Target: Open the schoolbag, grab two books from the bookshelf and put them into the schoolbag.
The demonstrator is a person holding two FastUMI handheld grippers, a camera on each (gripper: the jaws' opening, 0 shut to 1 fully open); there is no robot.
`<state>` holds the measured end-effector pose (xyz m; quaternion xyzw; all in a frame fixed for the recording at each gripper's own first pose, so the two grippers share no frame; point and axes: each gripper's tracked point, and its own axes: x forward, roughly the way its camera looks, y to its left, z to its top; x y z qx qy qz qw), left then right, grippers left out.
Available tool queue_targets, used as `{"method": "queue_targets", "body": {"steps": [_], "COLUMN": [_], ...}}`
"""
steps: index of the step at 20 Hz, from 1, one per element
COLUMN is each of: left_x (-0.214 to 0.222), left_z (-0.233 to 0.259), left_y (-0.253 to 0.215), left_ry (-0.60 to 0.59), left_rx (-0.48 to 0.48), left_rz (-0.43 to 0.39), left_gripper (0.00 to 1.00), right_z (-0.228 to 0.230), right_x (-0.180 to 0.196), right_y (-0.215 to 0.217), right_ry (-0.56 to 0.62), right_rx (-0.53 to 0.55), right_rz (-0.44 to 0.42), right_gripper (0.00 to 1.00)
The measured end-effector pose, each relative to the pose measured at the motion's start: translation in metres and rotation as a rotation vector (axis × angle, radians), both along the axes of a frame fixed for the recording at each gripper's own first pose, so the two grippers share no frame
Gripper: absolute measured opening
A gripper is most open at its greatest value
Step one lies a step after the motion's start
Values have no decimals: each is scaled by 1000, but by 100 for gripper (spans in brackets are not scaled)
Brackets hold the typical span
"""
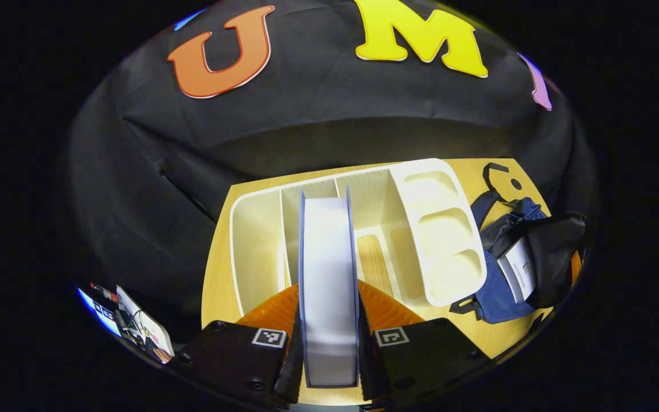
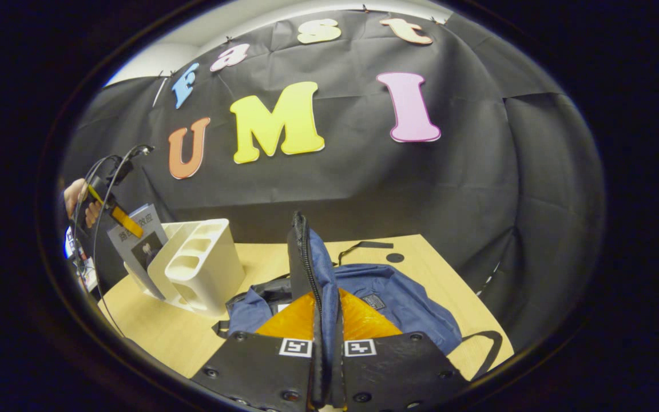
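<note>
Right, the book (image 1: 328, 286) is in the middle of the left gripper view, standing on edge with its pale page block toward the camera, and the left gripper (image 1: 328, 366) is clamped on it, one finger pressing on each cover. Behind it sits the white bookshelf (image 1: 261, 240), its slots looking bare, on the wooden table (image 1: 215, 286). Over at the right edge of that view lies the schoolbag (image 1: 541, 257), mouth open, with what looks like one book (image 1: 519, 269) already inside. In the right gripper view the right gripper (image 2: 326, 366) is pinched shut on the bag's zipper flap (image 2: 306, 257), lifting it up from the blue schoolbag at lower centre. My worry: the bag's mouth is soft, so if the flap sags the book could catch on the zipper edge. The grip also sits low on the covers, so a tall book could pivot between the fingers on the way across.
</note>
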<state>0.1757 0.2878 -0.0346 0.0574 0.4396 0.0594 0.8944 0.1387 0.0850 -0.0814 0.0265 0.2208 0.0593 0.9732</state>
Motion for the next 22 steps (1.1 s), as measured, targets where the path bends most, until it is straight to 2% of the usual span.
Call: {"method": "queue_targets", "body": {"steps": [2, 6, 10, 16, 22], "left_x": [-14, -58, -97, -149, -175], "left_z": [9, 3, -2, -9, -8], "left_y": [2, -5, 0, -11, -39], "left_ry": [-53, -76, -111, -154, -212], "left_rx": [-12, -135, -182, -339, -529], "left_rz": [31, 76, 85, 111, 141], "left_gripper": [42, 41, 41, 41, 41], "right_z": [0, -1, -1, -2, -5], "right_x": [0, 0, -2, -3, -2], "right_y": [-1, -1, 1, 3, 4], "right_ry": [1, 6, 5, 4, 17], "right_rx": [2, 19, 19, 22, 22], "right_rz": [-3, -14, -23, -37, -48], "right_gripper": [6, 6, 6, 6, 6]}}
